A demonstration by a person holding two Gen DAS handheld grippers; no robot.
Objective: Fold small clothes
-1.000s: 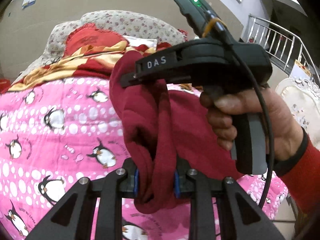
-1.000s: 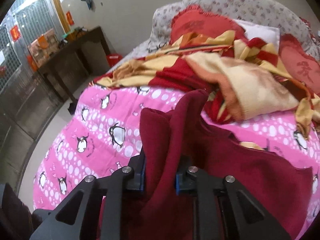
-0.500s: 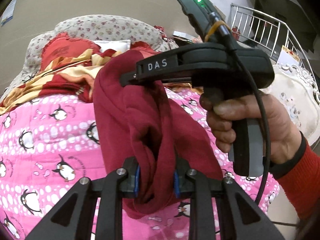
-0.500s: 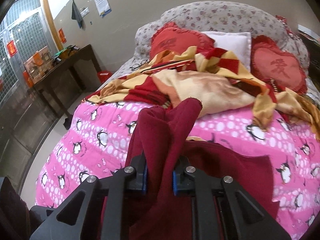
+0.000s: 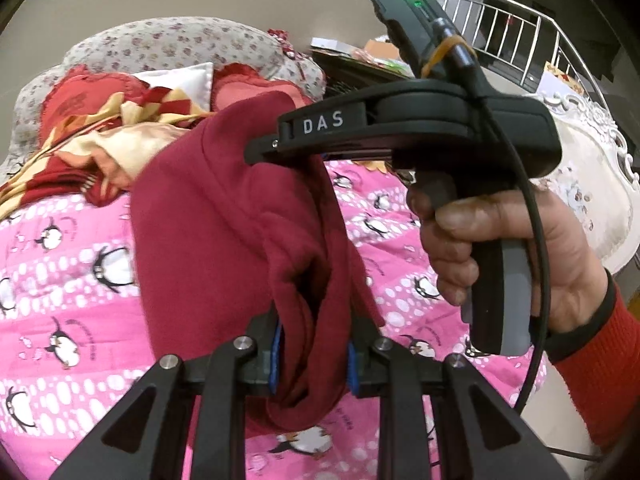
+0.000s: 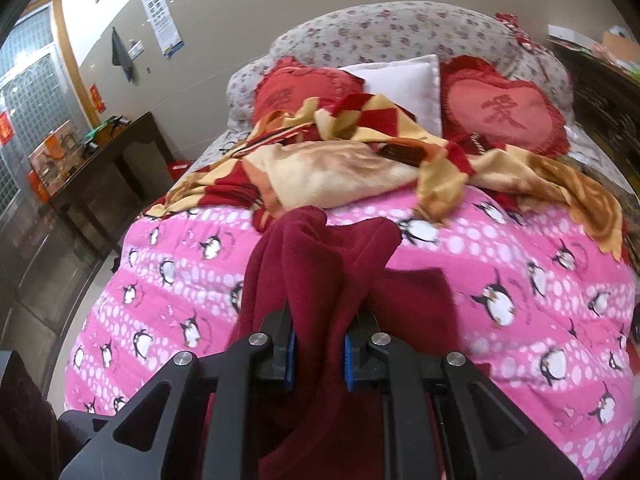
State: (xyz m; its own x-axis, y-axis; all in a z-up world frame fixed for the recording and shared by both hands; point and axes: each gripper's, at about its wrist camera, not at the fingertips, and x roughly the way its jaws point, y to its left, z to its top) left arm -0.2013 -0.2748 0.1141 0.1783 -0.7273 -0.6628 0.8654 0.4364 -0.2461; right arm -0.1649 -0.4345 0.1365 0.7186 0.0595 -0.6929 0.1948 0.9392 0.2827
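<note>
A dark red garment point(image 5: 224, 232) hangs in the air above the bed, held by both grippers. My left gripper point(image 5: 313, 354) is shut on a bunched edge of it. In the left wrist view the right gripper point(image 5: 264, 148) comes in from the right, gripped by a bare hand, its tip against the cloth's upper edge. In the right wrist view my right gripper point(image 6: 318, 354) is shut on the same garment point(image 6: 320, 264), which drapes down over the fingers and hides the pads.
A pink penguin-print quilt point(image 6: 520, 288) covers the bed. A crumpled red and yellow blanket point(image 6: 344, 168) and heart-shaped red cushions point(image 6: 500, 116) lie at the head. A dark side table point(image 6: 100, 160) stands left of the bed. A metal railing point(image 5: 520, 40) is at the right.
Both grippers have lifted the garment higher off the quilt and tilted toward the head of the bed; more of the pillows and far wall shows. Both stay shut on the cloth.
</note>
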